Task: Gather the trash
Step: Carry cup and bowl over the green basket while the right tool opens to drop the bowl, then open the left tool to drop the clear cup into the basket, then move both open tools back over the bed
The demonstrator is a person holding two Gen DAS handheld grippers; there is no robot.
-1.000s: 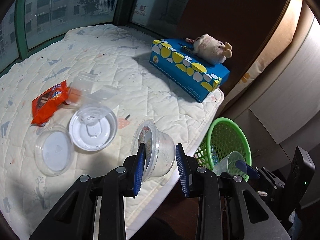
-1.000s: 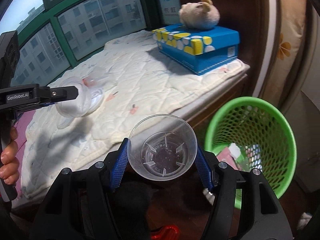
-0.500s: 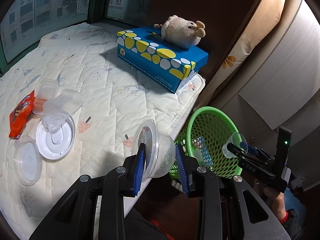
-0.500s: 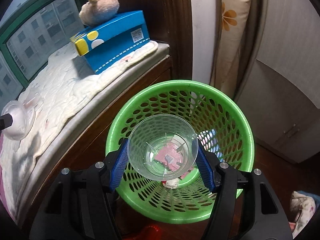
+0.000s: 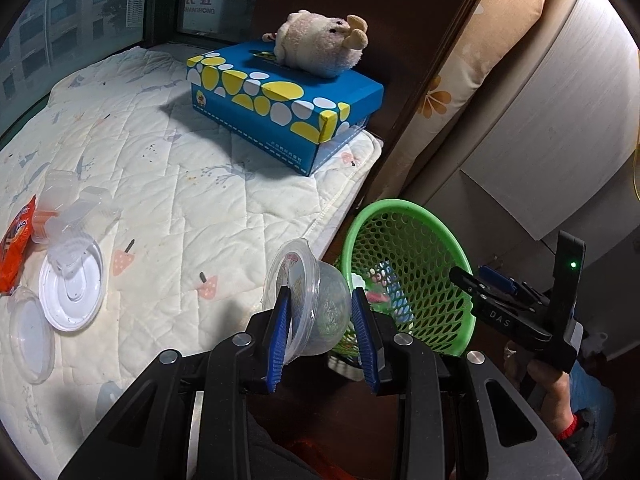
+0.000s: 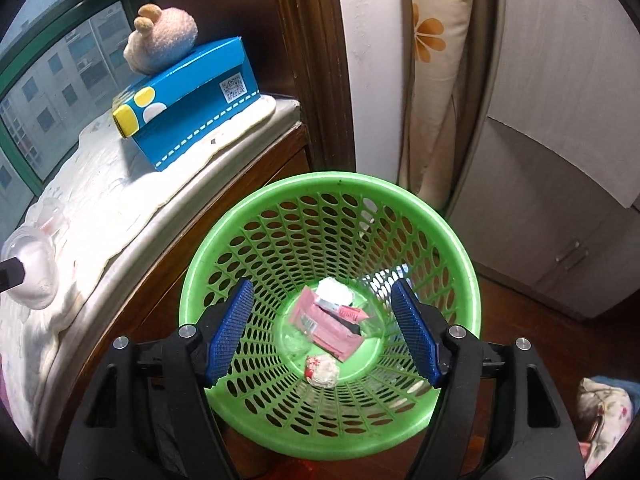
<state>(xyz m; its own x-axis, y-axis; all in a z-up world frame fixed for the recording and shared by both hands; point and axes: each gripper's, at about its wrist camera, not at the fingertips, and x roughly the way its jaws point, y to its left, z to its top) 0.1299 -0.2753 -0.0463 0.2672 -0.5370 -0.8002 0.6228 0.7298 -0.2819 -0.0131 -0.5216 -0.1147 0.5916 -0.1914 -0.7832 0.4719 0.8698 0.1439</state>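
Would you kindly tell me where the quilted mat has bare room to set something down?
The white quilted mat is bare between the blue spotted box and the white round lid. The left edge is crowded: orange wrapper, clear plastic containers, clear lid.

clear tub (image 5: 316, 300): on its side, airborne | green basket (image 6: 332, 432): wrappers inside

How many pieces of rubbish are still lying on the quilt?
4, as far as I can tell: an orange snack wrapper at the left edge, a clear plastic tray beside it, a white lid below, and a clear round lid nearest. More may lie out of frame.
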